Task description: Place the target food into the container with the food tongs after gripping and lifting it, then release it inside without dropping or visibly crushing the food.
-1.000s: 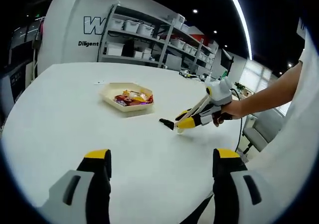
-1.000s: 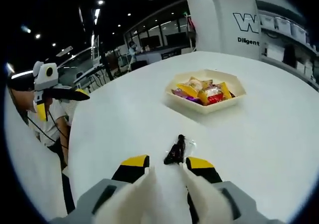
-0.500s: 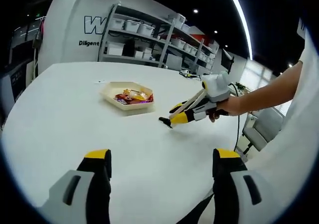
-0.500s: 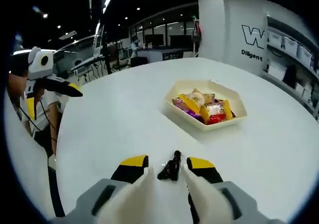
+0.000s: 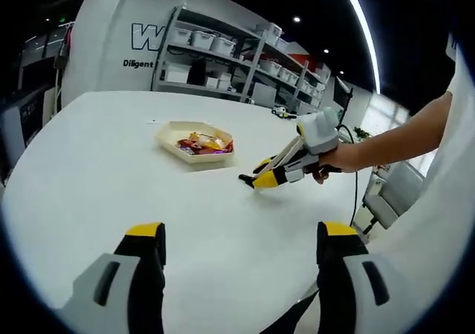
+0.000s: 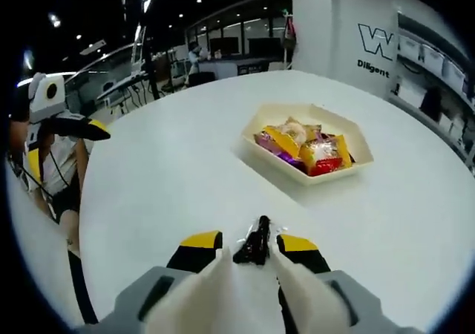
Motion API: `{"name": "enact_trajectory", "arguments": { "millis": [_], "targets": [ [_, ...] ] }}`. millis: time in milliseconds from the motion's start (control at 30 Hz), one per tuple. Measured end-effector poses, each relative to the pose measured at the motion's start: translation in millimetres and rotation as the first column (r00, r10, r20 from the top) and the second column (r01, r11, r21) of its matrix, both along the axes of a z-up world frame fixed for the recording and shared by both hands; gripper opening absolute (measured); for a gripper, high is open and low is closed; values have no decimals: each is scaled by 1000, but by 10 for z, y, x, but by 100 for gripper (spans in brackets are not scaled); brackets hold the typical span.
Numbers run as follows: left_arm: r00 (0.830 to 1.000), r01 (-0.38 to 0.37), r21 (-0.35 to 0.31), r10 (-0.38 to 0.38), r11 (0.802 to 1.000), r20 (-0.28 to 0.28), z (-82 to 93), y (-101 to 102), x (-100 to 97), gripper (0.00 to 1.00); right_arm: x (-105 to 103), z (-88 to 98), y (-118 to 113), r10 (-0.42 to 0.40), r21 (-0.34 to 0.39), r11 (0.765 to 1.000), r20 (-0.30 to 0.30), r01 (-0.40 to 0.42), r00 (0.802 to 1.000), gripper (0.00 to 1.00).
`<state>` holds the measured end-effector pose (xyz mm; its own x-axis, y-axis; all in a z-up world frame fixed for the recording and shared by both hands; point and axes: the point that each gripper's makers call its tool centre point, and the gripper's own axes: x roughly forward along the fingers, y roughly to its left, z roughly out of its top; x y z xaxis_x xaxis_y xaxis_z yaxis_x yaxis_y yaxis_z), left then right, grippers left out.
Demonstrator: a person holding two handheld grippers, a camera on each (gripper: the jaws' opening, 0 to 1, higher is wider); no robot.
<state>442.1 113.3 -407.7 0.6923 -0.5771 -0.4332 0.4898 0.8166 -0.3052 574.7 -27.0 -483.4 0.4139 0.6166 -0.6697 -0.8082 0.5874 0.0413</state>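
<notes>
Right gripper (image 6: 249, 249) squeezes white tongs (image 6: 256, 289), nearly closed on a dark snack (image 6: 257, 241); best carried level, gently, to the tray (image 6: 256, 152); left gripper (image 5: 237, 241) idles wide open, holding nothing.

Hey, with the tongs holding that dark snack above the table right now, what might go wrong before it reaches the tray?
1. The dark snack is pinched only at the tips of the tongs in the right gripper, so it may slip out over the table.
2. The tray is already heaped with wrapped snacks; a release there could roll off the pile.
3. Squeezing harder to keep it could crush it.
</notes>
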Motion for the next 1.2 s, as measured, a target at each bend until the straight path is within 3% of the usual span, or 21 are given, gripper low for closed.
{"name": "enact_trajectory", "arguments": {
  "millis": [133, 433, 800, 1000, 1200],
  "targets": [
    [1000, -8, -6, 8, 1000, 0, -3, 11, -1, 82, -47, -3, 25, -1, 3, 1000, -52, 1, 999, 19],
    [1000, -15, -16, 15, 1000, 0, -12, 20, 1, 82, -63, 18, 77, -22, 6, 1000, -98, 23, 995, 19],
    [1000, -16, -14, 16, 1000, 0, -6, 58, -15, 81, 92, 369, 172, -30, 77, 997, -28, 32, 999, 19],
    [1000, -10, -10, 10, 1000, 4, 3, 46, -9, 82, 143, 411, 100, -41, 77, 996, -20, 42, 999, 18],
    [1000, -5, -13, 5, 1000, 6, 17, 27, 1, 82, 118, 324, 25, -44, 53, 998, -35, 46, 998, 18]
  ]
}}
